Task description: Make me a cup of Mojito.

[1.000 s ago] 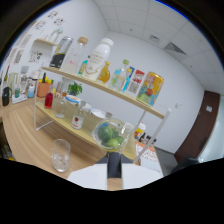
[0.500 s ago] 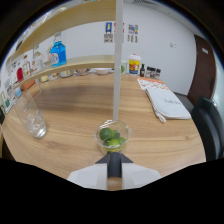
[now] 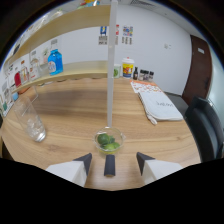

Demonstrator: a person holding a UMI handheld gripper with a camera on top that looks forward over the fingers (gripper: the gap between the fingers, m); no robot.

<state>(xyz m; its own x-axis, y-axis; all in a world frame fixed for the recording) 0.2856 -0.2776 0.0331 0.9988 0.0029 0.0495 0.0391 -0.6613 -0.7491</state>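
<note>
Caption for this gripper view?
Open gripper just short of a small bowl of limes; empty glass off to one side.

Green limes in clear bowl, clear glass, blue bottle, light-brown wooden table, white post

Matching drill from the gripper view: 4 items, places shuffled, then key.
Items
1. small glass bowl of lime pieces
2. empty drinking glass
3. blue bottle
4. white cloth bag

Places
A. on the shelf
B. flat on the wooden table, far side from the glass
C. just ahead of the open gripper
D. standing on the table beside the shelf end

Pairs: 1-C, 2-D, 3-A, 4-B
</note>
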